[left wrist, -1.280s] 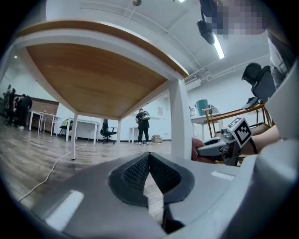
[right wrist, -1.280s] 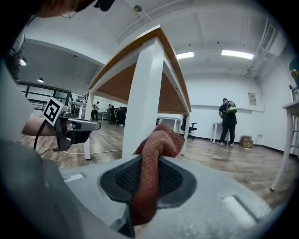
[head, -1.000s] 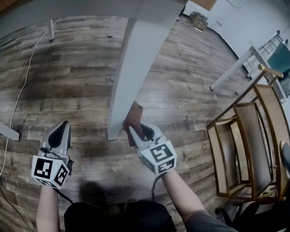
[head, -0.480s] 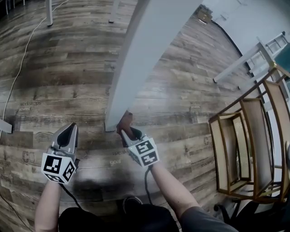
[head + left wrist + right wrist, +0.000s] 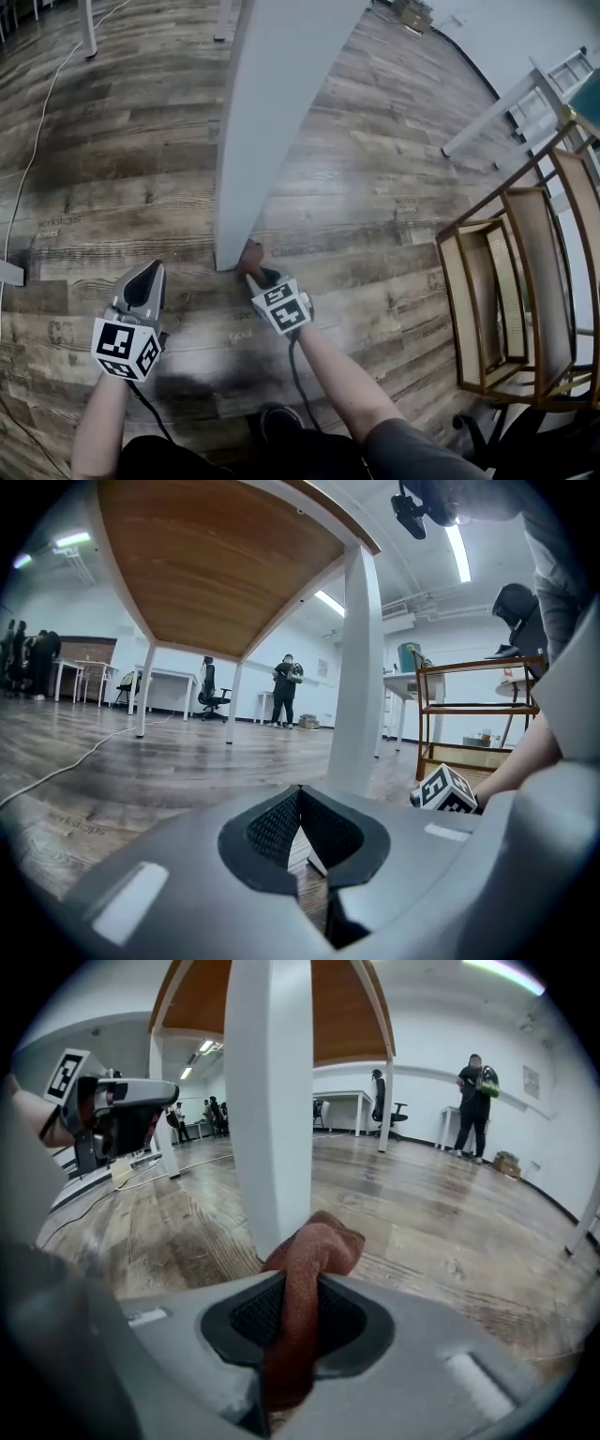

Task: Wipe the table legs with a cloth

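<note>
A white table leg (image 5: 258, 131) comes down to the wood floor, foot near the view's centre; it also stands in the right gripper view (image 5: 270, 1101) and the left gripper view (image 5: 359, 667). My right gripper (image 5: 255, 274) is shut on a rust-brown cloth (image 5: 309, 1260), and the cloth (image 5: 249, 255) presses against the foot of the leg on its right side. My left gripper (image 5: 145, 277) hovers low to the left of the leg, jaws closed with nothing between them (image 5: 298, 832).
A wooden rack of shelves (image 5: 511, 291) stands to the right. Other white table legs (image 5: 86, 28) and a white cable (image 5: 37, 150) cross the floor at far left. People (image 5: 474, 1101) stand far across the room. A wooden tabletop underside (image 5: 216, 564) is overhead.
My right gripper has slid the cloth down the leg to its foot and drawn closer to the floor. The left gripper has shifted slightly right and stays low.
</note>
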Motion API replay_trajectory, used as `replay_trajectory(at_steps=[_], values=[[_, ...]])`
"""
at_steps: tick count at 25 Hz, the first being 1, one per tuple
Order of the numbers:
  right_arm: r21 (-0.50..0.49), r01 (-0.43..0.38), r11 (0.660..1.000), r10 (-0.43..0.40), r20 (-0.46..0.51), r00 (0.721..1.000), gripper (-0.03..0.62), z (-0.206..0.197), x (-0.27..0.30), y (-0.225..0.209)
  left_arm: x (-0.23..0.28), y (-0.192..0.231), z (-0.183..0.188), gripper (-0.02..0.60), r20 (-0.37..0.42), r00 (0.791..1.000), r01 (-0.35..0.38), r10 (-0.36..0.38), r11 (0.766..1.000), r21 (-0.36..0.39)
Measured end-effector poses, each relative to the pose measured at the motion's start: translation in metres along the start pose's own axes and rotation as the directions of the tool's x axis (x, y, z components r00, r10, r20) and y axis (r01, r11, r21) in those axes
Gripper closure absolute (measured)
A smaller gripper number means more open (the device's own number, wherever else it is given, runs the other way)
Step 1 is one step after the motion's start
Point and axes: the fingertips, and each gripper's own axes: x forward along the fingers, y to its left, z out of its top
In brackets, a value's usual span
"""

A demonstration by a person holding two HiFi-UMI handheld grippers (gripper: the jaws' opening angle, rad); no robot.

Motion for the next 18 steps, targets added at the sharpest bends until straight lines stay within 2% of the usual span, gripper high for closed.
replay_trajectory(at_steps=[3,5,6,8,10,14,16,18], values=[[-0.036,0.073,0.997,-0.070,0.079,0.994,0.526,0.027,-0.024,-0.026,0.000,0.003,0.018,0.561,0.013,1.000,0.005,-0.006,1.000,0.024],[-0.151,0.115,0.982,-0.088,0.170,0.981,0.526,0.068,-0.055,-0.044,0.000,0.011,0.046,0.561,0.043,0.999,0.002,-0.004,0.999,0.047],[-0.234,0.140,0.962,-0.088,0.219,0.972,0.526,0.093,-0.073,-0.052,-0.001,0.016,0.064,0.561,0.061,0.998,-0.005,0.001,0.998,0.062],[-0.400,0.205,0.894,-0.076,0.314,0.946,0.526,0.148,-0.116,-0.066,-0.002,0.027,0.101,0.561,0.088,0.996,-0.032,0.023,0.994,0.106],[-0.514,0.281,0.810,-0.064,0.399,0.915,0.526,0.202,-0.161,-0.075,-0.004,0.032,0.137,0.561,0.100,0.994,-0.058,0.042,0.985,0.162],[-0.644,0.416,0.642,-0.034,0.518,0.855,0.526,0.298,-0.236,-0.080,-0.007,0.028,0.208,0.561,0.157,0.987,-0.063,0.030,0.977,0.206],[-0.699,0.452,0.554,-0.016,0.535,0.845,0.526,0.334,-0.258,-0.076,-0.009,0.021,0.239,0.561,0.190,0.982,-0.059,0.017,0.975,0.215],[-0.729,0.479,0.488,-0.003,0.548,0.836,0.526,0.364,-0.273,-0.070,-0.010,0.013,0.264,0.561,0.217,0.976,-0.054,0.003,0.972,0.230]])
